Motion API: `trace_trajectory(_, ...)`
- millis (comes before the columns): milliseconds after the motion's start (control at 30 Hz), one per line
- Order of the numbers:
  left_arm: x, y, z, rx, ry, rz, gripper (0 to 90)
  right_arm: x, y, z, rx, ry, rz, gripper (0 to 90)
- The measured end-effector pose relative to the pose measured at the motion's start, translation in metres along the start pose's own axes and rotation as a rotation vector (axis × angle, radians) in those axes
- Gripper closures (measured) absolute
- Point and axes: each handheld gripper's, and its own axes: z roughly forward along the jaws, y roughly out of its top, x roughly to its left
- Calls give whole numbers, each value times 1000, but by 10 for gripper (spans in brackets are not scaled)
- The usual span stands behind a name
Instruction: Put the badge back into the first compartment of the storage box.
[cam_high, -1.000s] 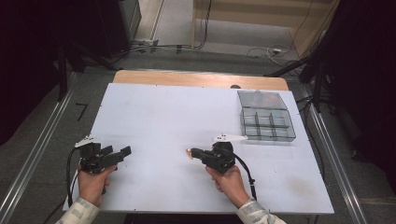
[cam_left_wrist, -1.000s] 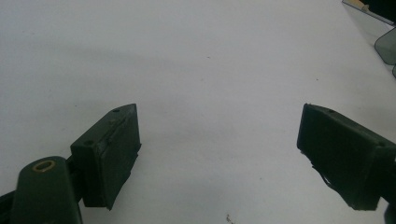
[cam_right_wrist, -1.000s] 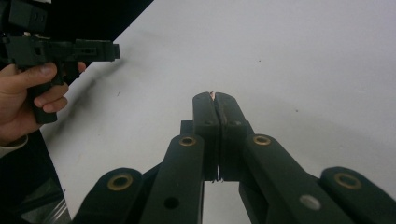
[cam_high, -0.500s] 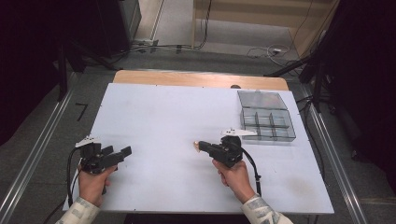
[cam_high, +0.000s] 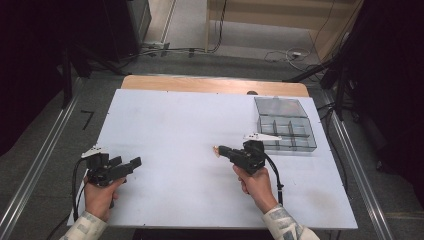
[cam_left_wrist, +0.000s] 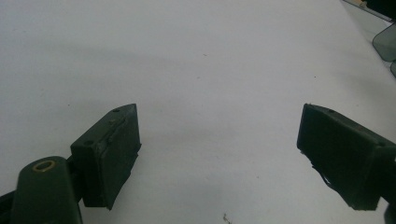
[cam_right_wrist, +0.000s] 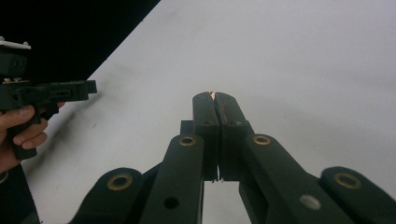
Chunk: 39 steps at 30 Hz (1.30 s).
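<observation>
My right gripper (cam_high: 223, 150) hovers over the middle right of the white table (cam_high: 175, 125), its tips facing left. Its jaws are shut on a small orange piece (cam_high: 217, 149) that sticks out at the tips. Only a thin orange sliver (cam_right_wrist: 213, 94) peeks between the closed jaws of that gripper (cam_right_wrist: 215, 100) in the right gripper view. My left gripper (cam_high: 131, 164) is held near the front left edge, open, with nothing between its fingers. The left gripper view has the jaws of this gripper (cam_left_wrist: 218, 114) spread wide over bare tabletop.
A clear plastic compartment box (cam_high: 285, 125) with its lid open stands at the right side of the table, just behind my right gripper; a corner of the box (cam_left_wrist: 385, 39) appears in the left gripper view. A wooden strip (cam_high: 215, 85) runs along the far edge.
My right gripper has drifted to the right, closer to the compartment box, carrying the small orange piece. The left gripper has stayed where it was.
</observation>
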Motion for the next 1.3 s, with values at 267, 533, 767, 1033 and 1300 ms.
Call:
trace_trajectory(267,0,0,0,2,4,2,137,-12,7,-5,-28,-27,18,865)
trace_trajectory(533,0,0,0,0,5,2,137,-25,12,-11,-48,-56,39,865)
trace_trajectory(767,0,0,0,-1,6,0,137,-33,17,-16,-73,-71,58,865)
trace_trajectory(1033,0,1,-1,-6,4,-4,137,-39,23,-20,-93,-87,73,865)
trace_trajectory(1300,0,1,0,-1,5,-1,137,-48,27,-23,-104,-118,87,865)
